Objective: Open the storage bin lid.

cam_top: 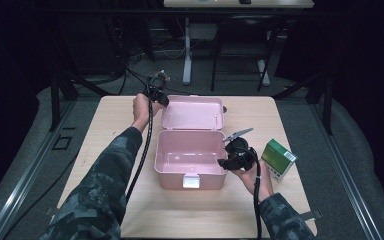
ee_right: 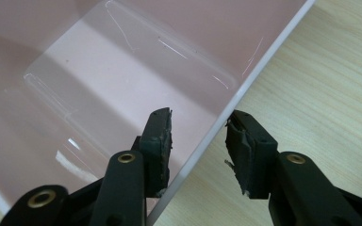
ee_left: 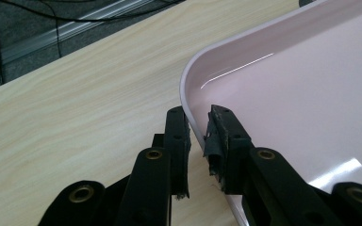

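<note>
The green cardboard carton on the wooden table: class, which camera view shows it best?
The high view: the green cardboard carton lies whole on the wooden table, right of the open pink plastic box. The two gripper views look at that box's rims and give nothing of the carton.

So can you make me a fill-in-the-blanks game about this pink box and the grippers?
1. The lid of the pink box is ____.
2. The left gripper has its fingers on the rim of the box's ____.
3. The right gripper has one finger inside the box wall and one ____ it.
4. The small carton to the right of the box is ____.

Missing words: open; lid; outside; green
</note>
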Motion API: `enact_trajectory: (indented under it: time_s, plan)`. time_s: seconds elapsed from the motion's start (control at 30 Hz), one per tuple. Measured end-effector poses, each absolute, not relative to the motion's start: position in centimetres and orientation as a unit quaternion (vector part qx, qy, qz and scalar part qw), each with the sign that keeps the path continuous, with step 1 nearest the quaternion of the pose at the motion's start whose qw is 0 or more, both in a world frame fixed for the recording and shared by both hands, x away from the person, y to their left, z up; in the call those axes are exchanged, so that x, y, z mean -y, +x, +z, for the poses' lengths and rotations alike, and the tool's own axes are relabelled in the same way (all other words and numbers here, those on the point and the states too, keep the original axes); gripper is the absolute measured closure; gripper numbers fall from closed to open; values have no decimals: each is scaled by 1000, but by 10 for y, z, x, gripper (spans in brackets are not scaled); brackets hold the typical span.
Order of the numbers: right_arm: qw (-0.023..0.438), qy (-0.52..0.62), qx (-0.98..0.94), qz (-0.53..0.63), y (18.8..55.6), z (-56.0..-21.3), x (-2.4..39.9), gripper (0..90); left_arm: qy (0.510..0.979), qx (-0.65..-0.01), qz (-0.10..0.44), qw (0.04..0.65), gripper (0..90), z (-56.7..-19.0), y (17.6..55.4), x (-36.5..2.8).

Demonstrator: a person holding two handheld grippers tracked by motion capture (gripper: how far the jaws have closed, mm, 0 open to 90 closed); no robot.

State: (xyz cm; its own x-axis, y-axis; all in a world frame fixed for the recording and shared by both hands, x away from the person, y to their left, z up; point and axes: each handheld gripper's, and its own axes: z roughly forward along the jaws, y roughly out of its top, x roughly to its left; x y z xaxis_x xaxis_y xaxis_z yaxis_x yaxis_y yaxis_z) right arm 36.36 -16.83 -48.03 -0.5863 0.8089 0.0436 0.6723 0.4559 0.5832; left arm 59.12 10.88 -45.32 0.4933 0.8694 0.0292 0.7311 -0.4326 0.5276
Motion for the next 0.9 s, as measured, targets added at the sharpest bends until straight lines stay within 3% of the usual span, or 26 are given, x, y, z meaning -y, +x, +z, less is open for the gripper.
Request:
enact_trajectory:
  time_s: [0.67,0.9]
  plan:
    - [119,443,-842,285,364,-481,169,599,833,-494,132,214,755,-469,597,-109]
    - [120,443,-841,286,364,-481,168,605,829,-501,114,221,438,-463,594,-119]
